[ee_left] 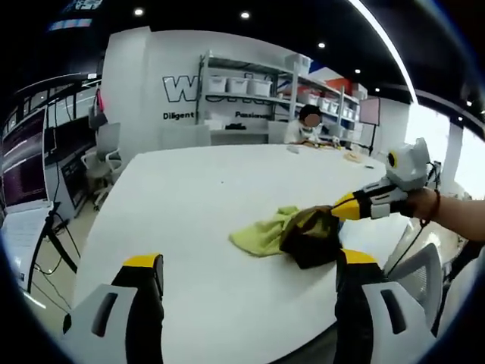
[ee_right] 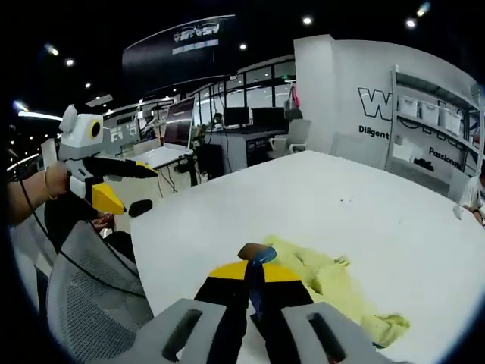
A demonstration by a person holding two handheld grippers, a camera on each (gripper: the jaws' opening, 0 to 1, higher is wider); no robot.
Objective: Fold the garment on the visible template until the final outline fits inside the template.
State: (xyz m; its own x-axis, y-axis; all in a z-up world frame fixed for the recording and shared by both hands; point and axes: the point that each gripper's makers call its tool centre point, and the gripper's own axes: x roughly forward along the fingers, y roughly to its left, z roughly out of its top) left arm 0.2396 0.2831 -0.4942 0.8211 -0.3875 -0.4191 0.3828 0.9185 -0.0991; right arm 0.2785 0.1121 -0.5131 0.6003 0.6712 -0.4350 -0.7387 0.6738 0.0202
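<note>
A yellow-green garment with a dark brown part lies crumpled on the white table, near its right edge. My right gripper comes in from the right and is shut on the dark part. My left gripper stands wide open short of the cloth, with nothing between its jaws. In the right gripper view my right gripper pinches a brown and blue bit of cloth, and the yellow garment spreads out beyond it. My left gripper, held in a hand, hangs open off the table's edge.
A grey mesh chair stands close against the near table edge, also seen as a chair. A person sits at the far end by storage shelves. Desks with monitors lie past the table's left side.
</note>
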